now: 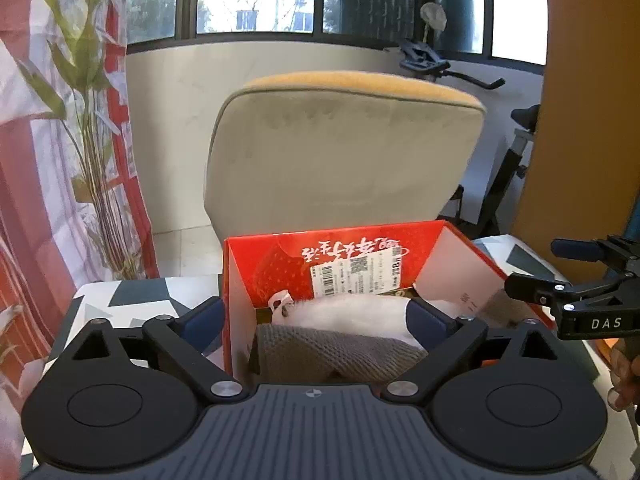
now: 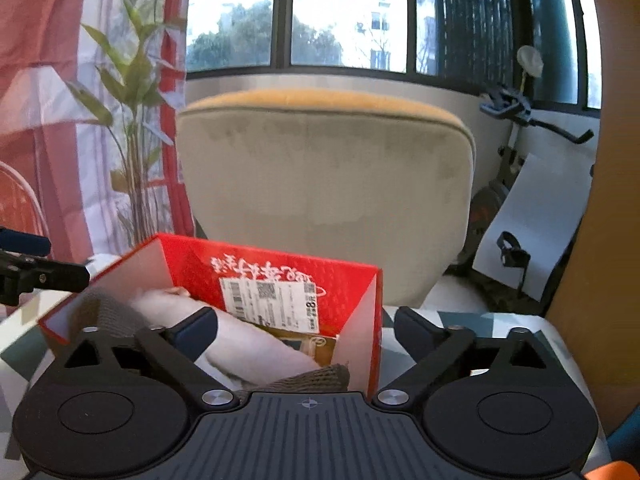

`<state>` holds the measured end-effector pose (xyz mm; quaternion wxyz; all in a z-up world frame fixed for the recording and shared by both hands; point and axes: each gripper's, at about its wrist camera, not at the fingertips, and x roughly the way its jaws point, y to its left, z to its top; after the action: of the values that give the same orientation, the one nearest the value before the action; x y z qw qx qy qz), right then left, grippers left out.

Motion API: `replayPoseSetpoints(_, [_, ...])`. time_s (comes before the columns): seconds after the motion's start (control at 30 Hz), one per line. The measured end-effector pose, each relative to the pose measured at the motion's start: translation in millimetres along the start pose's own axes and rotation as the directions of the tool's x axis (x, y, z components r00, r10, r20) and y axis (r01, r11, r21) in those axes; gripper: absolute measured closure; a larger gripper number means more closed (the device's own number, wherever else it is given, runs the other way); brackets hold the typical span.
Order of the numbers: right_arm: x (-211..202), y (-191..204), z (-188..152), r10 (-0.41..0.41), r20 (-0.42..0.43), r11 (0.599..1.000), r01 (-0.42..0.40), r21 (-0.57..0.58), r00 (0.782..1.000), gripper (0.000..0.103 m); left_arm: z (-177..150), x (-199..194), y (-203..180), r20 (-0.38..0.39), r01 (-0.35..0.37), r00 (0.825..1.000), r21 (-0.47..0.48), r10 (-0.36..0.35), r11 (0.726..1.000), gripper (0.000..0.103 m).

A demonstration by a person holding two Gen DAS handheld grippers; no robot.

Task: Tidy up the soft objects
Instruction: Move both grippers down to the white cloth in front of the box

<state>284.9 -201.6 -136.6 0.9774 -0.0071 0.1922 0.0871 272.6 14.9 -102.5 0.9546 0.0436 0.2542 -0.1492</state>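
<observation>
1. The left gripper (image 1: 316,316) has its jaws spread wide and grips nothing; the near wall of the red box (image 1: 236,280) stands between its fingers.
2. The right gripper (image 2: 306,330) is spread wide too, empty, straddling the opposite side wall of the same box.
3. Inside the box lie the soft things — a white fluffy item (image 1: 352,312) on top of a grey knitted cloth (image 1: 332,352), both below the rim.
4. The box stands on a patterned table (image 1: 132,296), in front of a beige chair back (image 1: 344,160).
5. Judged from this, the placing step is just ending — both pieces are in and let go.
6. The next move calls for lifting both tools clear of the walls without tipping the box.
</observation>
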Motion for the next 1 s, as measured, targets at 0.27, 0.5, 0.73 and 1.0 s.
replayPoseSetpoints(0.27, [-52, 6, -21, 0.077, 0.040, 0.997, -0.078, 0.019, 0.996, 0.001, -36, -54, -4, -0.003, -0.021, 1.000, -0.005, 0.021, 1.000, 0.000])
replayPoseSetpoints(0.5, [-94, 14, -75, 0.125, -0.004, 0.991, -0.125, 0.037, 0.992, 0.001, -107, -94, -10, -0.066, -0.036, 0.997, -0.031, 0.034, 0.999, 0.000])
replayPoseSetpoints(0.73, [-116, 9, -137, 0.116, -0.119, 0.987, -0.101, 0.124, 0.986, 0.002, -162, -120, -17, -0.178, -0.001, 0.984, -0.046, -0.007, 0.999, 0.001])
replayPoseSetpoints(1.0, [-138, -3, -170, 0.049, -0.143, 0.983, -0.023, 0.180, 0.988, 0.006, -183, -129, -22, -0.233, 0.024, 0.972, -0.055, -0.036, 0.998, 0.014])
